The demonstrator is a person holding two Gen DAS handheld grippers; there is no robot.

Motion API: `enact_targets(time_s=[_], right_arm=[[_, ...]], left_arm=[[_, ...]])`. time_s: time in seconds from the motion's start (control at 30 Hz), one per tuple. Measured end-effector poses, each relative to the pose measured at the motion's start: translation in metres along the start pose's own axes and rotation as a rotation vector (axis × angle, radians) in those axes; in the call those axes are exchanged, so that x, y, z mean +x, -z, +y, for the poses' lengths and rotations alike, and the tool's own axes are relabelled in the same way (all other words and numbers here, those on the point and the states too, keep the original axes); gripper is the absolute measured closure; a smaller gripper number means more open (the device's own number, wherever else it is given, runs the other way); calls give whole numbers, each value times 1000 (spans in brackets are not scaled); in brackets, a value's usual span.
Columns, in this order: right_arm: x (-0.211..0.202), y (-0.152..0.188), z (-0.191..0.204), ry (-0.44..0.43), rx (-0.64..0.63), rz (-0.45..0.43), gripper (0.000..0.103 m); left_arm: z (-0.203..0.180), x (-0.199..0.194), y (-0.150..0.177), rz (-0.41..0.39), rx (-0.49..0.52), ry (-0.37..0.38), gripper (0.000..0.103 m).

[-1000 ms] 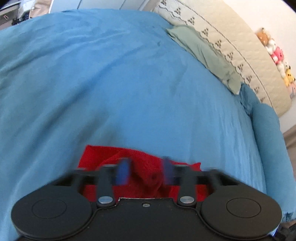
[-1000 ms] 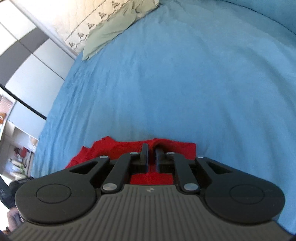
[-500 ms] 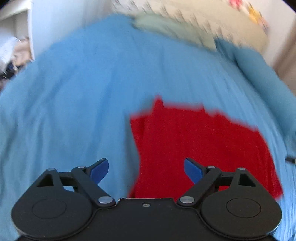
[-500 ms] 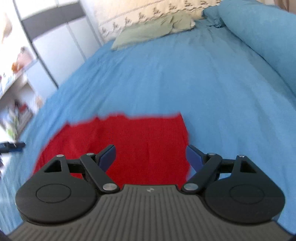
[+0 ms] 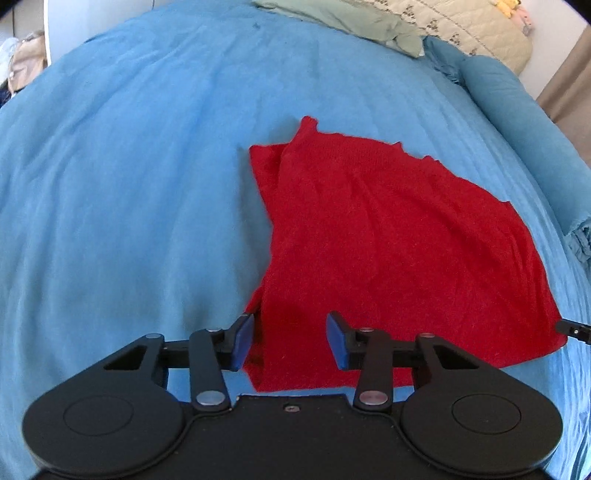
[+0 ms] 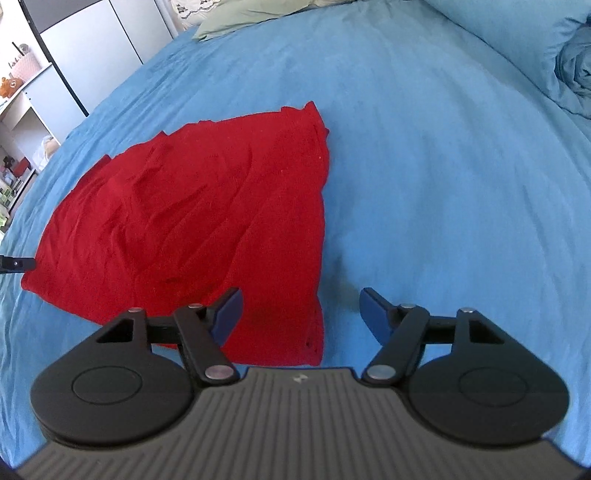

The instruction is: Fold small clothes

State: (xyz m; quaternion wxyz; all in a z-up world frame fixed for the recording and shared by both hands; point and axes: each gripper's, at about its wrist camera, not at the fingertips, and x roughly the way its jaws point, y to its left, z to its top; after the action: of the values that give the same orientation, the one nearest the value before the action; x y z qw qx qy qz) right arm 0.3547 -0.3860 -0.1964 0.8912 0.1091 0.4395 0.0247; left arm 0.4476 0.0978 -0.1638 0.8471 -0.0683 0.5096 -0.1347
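A small red garment (image 5: 391, 236) lies spread flat on the blue bed cover (image 5: 129, 184). My left gripper (image 5: 290, 338) hovers over the garment's near left corner. Its jaws are closing with the cloth edge between them, and the blue pads do not press on it. In the right wrist view the same garment (image 6: 192, 221) shows its near right corner under my right gripper (image 6: 301, 310). Those jaws stand wide and are narrowing, free of the cloth. A tip of the right gripper (image 5: 572, 328) shows at the garment's far side, and a tip of the left gripper (image 6: 16, 263) likewise.
A pale green cloth (image 5: 354, 22) and a cream quilted cover (image 5: 480, 37) lie at the head of the bed. A rolled blue duvet (image 5: 517, 110) runs along the right side. A white wardrobe (image 6: 92, 55) and shelves (image 6: 18, 110) stand beside the bed.
A second ago both grippers sat on the bunched red cloth, the right one shut on it. Both let go and moved apart sideways. The garment now lies flat, and the jaws have narrowed from half a second ago.
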Motion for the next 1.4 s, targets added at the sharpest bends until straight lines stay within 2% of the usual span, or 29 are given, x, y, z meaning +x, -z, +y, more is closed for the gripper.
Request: enact_targets(time_s=[0.1, 0.13, 0.17, 0.2, 0.37, 0.4, 0.47, 0.5, 0.53, 0.67, 0.8, 0.87, 0.9, 0.93, 0.97, 1.0, 1.03, 1.07, 1.1, 1.13, 1.2, 1.27, 1.4], right_arm=[[-2, -1, 1, -6, -2, -1, 18], [-2, -1, 1, -9, -7, 0, 18], [-2, 0, 2, -10, -11, 4, 18], [-2, 0, 2, -10, -15, 7, 20], [2, 4, 2, -8, -17, 28, 34], [3, 4, 2, -11, -16, 32, 39], [5, 5, 3, -14, -28, 44, 58], [6, 5, 4, -19, -36, 48, 74], [5, 5, 5, -25, -39, 50, 80], [-3, 9, 3, -32, -45, 34, 81], [-1, 17, -1, -16, -62, 60, 82], [3, 17, -4, -24, -52, 72, 82], [4, 15, -5, -28, -50, 79, 78], [2, 13, -4, -23, -54, 82, 69], [-1, 10, -2, -2, -63, 73, 58], [-5, 8, 2, 19, -76, 60, 27], [-14, 3, 9, 39, -108, 15, 6], [-22, 1, 17, 45, -143, -41, 1], [-29, -2, 26, 41, -189, -105, 0], [-31, -8, 35, 32, -229, -139, 0], [-23, -18, 53, 11, -275, -160, 0], [-4, -25, 69, 13, -307, -169, 0], [43, -30, 80, 41, -284, -123, 0]], left_arm=[[2, 2, 3, 20, -5, 12, 67], [1, 3, 4, 28, -1, 17, 84], [0, 3, 5, 35, 6, 19, 96], [-2, 3, 7, 40, 18, 16, 100], [-12, -1, 14, 29, 102, -19, 100], [-11, -3, 16, 27, 110, -23, 100], [-8, -7, 19, 27, 116, -29, 100], [-7, -8, 20, 29, 114, -29, 100], [-5, -10, 22, 33, 110, -28, 100], [0, -10, 30, 46, 87, -39, 100], [4, -2, 29, 55, 43, -44, 100], [3, -3, 27, 52, 34, -39, 95], [1, -8, 25, 39, 35, -39, 87], [-4, -16, 22, 20, 45, -44, 62], [-12, -24, 17, -11, 63, -49, 47], [-20, -32, 13, -53, 84, -51, 24], [-28, -40, 6, -107, 114, -39, 15], [-37, -46, -3, -152, 141, -19, 11], [-45, -47, -12, -177, 155, -4, 6], [-52, -43, -22, -191, 164, 17, 5], [-63, -23, -44, -184, 169, 40, 5], [-67, 5, -60, -162, 138, 30, 5], [-52, 51, -70, -125, 9, 41, 6]])
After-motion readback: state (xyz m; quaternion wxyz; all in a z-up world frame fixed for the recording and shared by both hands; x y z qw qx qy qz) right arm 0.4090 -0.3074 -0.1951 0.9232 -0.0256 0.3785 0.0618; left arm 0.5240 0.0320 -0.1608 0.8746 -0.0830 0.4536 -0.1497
